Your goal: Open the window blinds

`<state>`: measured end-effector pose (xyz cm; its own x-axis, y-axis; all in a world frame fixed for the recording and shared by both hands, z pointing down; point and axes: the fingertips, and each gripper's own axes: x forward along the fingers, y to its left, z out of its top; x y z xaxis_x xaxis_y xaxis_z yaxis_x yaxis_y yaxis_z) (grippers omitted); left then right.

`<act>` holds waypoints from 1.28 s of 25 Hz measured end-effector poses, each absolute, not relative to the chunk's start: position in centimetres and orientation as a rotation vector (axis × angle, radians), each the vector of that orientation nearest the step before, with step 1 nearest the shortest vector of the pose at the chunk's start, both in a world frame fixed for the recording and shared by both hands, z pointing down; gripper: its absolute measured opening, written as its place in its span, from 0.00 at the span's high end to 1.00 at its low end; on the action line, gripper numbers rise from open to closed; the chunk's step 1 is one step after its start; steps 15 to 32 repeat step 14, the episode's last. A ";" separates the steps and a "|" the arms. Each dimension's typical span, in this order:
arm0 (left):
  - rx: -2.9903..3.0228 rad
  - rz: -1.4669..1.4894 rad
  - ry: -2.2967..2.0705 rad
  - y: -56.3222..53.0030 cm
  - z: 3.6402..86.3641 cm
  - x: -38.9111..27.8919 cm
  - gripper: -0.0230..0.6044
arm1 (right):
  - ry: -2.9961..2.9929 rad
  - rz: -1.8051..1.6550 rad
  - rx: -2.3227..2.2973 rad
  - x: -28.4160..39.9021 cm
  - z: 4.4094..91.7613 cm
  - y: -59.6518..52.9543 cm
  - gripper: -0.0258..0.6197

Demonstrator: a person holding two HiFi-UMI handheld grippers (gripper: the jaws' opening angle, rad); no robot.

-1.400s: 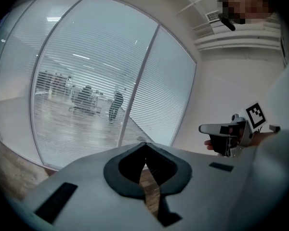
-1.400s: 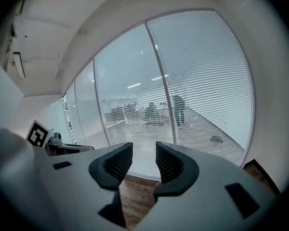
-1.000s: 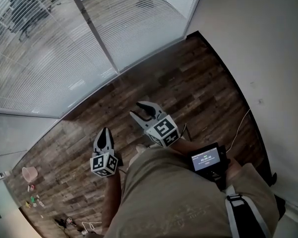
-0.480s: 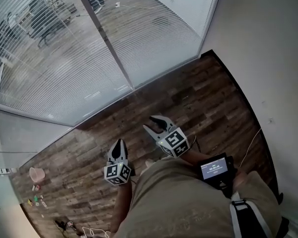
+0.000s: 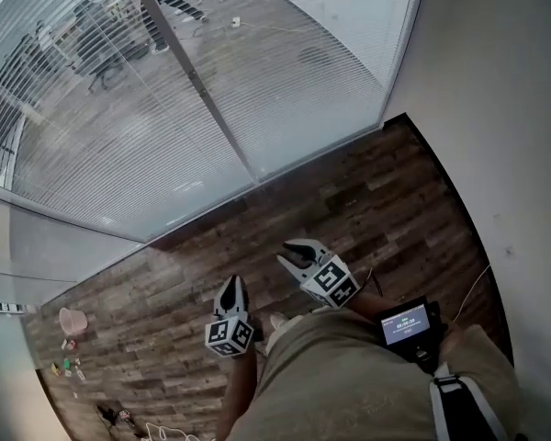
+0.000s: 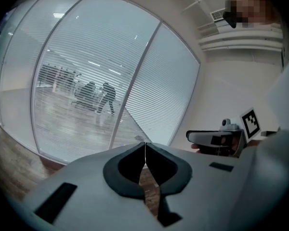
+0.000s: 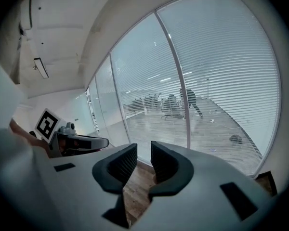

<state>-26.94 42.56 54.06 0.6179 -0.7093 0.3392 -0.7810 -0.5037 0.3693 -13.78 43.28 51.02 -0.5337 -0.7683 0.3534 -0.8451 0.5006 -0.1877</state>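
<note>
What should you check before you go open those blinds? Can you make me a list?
1. Blinds are down and need opening: ok.
2. Cord or wand to work them spotted: cannot tell, none shows in any view.
3. Left gripper is free: ok, its fingers are shut together with nothing in them.
4. Right gripper is ready to grab: ok, its fingers are apart with nothing between them.
5. Close enough to touch the Blinds: not ok, both grippers hang apart from them, over the wooden floor.
</note>
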 end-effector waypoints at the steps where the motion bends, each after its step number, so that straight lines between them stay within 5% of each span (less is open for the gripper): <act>1: 2.342 0.178 -1.170 42.7 53.9 -27.2 0.94 | -2.517 0.513 1.358 -14.3 51.0 43.5 0.83; 10: 2.031 -0.203 -1.082 43.1 54.2 -21.6 0.94 | -2.522 0.664 1.230 -11.7 55.2 45.0 0.83; 32: 2.065 -0.179 -1.072 43.9 53.4 -23.5 0.93 | -2.585 0.671 1.182 -14.7 53.6 45.6 0.83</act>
